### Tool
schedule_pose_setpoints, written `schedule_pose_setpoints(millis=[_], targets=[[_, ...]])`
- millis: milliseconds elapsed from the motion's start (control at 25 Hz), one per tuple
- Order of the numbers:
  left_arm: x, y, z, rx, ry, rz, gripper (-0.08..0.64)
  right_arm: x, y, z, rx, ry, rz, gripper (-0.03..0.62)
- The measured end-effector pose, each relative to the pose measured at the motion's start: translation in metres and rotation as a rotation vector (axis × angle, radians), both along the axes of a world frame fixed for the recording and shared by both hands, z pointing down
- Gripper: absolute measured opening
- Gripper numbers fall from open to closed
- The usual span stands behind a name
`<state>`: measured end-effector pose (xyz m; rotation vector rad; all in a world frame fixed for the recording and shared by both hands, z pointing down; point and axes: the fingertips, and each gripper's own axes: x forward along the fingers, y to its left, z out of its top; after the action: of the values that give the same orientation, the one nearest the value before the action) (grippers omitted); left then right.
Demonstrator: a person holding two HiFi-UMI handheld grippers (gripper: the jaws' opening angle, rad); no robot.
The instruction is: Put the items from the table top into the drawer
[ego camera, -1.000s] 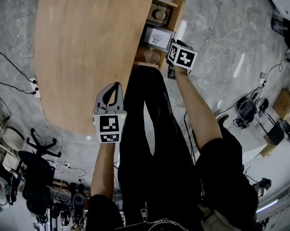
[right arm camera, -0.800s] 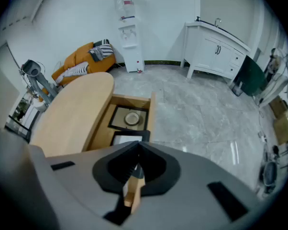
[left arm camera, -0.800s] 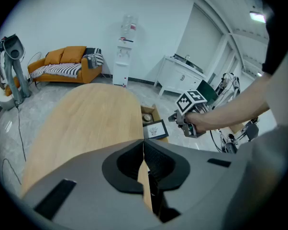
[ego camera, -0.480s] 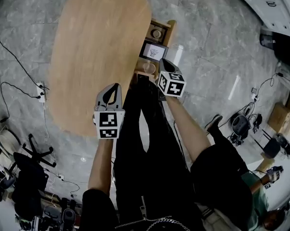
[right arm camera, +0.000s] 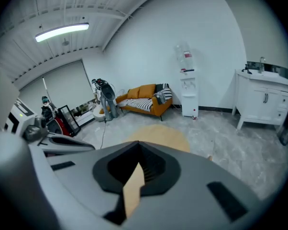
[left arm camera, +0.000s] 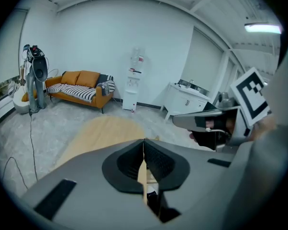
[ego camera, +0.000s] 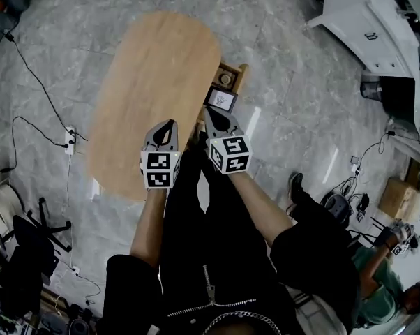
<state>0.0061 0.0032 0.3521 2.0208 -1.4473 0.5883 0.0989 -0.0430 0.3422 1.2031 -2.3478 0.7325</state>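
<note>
The oval wooden table (ego camera: 158, 96) lies far below, and only bare wood shows on its top. At its right edge the drawer (ego camera: 238, 73) stands open, with a framed picture (ego camera: 220, 100) and a small round item (ego camera: 226, 79) inside. My left gripper (ego camera: 169, 125) and right gripper (ego camera: 208, 114) hang side by side high above the table's near end. Both are shut and hold nothing. Seen along its own jaws, the left gripper (left arm camera: 144, 143) has its tips touching, and so does the right gripper (right arm camera: 138, 147).
Black trousered legs fill the view below the grippers. Cables (ego camera: 42, 96) and a power strip (ego camera: 70, 139) lie on the grey floor to the table's left. White cabinets (ego camera: 363, 19) stand at the far right. An orange sofa (left arm camera: 82, 87) and a water dispenser (left arm camera: 134, 80) line the far wall.
The right gripper has lifted away from the drawer and come in beside the left one. Both grippers have risen, and the table now looks smaller and farther off.
</note>
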Motion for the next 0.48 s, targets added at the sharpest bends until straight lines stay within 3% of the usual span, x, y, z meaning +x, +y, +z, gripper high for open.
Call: schedule_pose_setpoints(millis=[200,480], targets=[[-0.008,0.001,-0.045,0.059,0.003,-0.032,0.014,-0.022,0.017,-0.063,0.037,-0.056,-0.052,0.009],[-0.023,0.021,-0.069,0.076,0.014,-0.044,0.014,-0.044,0.046,-0.097,0.049,-0.052,-0.104,0.008]])
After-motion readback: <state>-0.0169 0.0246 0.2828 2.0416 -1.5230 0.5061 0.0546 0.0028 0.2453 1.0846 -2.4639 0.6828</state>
